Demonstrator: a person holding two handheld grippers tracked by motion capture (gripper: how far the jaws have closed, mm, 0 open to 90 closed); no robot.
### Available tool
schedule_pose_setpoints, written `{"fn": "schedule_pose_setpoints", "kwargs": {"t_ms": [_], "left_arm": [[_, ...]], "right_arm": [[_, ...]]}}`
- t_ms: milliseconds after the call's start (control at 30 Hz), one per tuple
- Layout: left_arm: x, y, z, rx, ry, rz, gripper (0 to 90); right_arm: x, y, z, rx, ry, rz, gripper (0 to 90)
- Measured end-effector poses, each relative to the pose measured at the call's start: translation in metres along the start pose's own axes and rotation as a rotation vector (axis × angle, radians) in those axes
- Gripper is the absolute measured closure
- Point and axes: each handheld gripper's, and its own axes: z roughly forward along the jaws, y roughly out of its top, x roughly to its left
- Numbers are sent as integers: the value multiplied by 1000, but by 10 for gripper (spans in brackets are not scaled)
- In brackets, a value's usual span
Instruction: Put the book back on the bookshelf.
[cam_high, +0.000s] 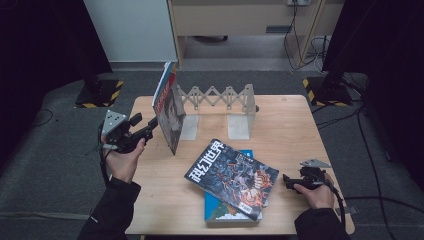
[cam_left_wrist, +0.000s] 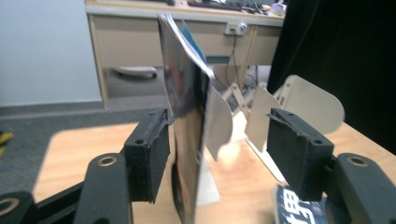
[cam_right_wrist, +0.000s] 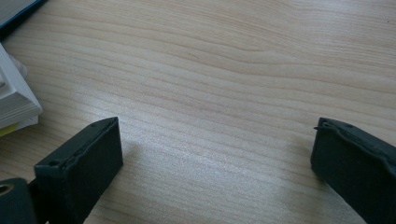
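Observation:
A thin magazine (cam_high: 169, 112) stands upright on the wooden table (cam_high: 285, 125), against the left plate of a white expanding book rack (cam_high: 220, 97). My left gripper (cam_high: 151, 127) is at its near edge. In the left gripper view the magazine (cam_left_wrist: 187, 140) is between the jaws of my left gripper (cam_left_wrist: 219, 135), close against the left pad (cam_left_wrist: 152, 154); the right pad is well clear, so the gripper is open. A dark-covered magazine (cam_high: 232, 175) lies flat on a blue book (cam_high: 220, 212). My right gripper (cam_high: 286, 181) rests to its right, open (cam_right_wrist: 215, 149) over bare wood.
The rack's white plates (cam_left_wrist: 303, 100) stand behind the magazine. A stack of page edges (cam_right_wrist: 14, 98) lies left of the right gripper. Black stands with yellow-striped bases (cam_high: 100, 92) flank the table's far corners, and cables trail on the floor at right.

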Motion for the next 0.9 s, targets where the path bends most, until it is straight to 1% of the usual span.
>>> {"fn": "schedule_pose_setpoints", "kwargs": {"t_ms": [33, 100, 200, 267, 300, 367, 467, 567, 667, 767, 867, 900], "left_arm": [[0, -3, 0, 5, -6, -5, 377], [0, -11, 0, 17, -5, -2, 371], [1, -25, 0, 40, -21, -23, 363], [3, -35, -1, 51, -25, -26, 360], [3, -40, 0, 62, -26, -27, 359], [4, -48, 2, 102, -22, -18, 346], [6, -57, 4, 126, -28, -27, 341], [5, -63, 5, 137, -34, -26, 329], [3, -70, 6, 151, -63, -33, 318], [1, -78, 8, 163, -78, -32, 304], [0, -85, 11, 185, -95, -34, 301], [-1, -87, 12, 190, -97, -33, 300]], "right_arm": [[0, 0, -1, 3, -1, -2, 53], [-1, 1, -2, 8, -1, -3, 73], [-1, 1, -3, 11, -4, 3, 115], [-2, 2, -5, 13, -3, 8, 148], [-2, 3, -5, 16, 1, 13, 160], [-1, 4, -7, 13, 8, 18, 174], [-1, 5, -8, 5, 13, 10, 192], [0, 7, -11, -16, 7, 16, 215], [0, 10, -17, -44, 0, 15, 227], [2, 14, -22, -85, -11, 14, 241], [4, 18, -27, -117, -8, 11, 248], [5, 19, -28, -124, 0, 6, 248]]}}
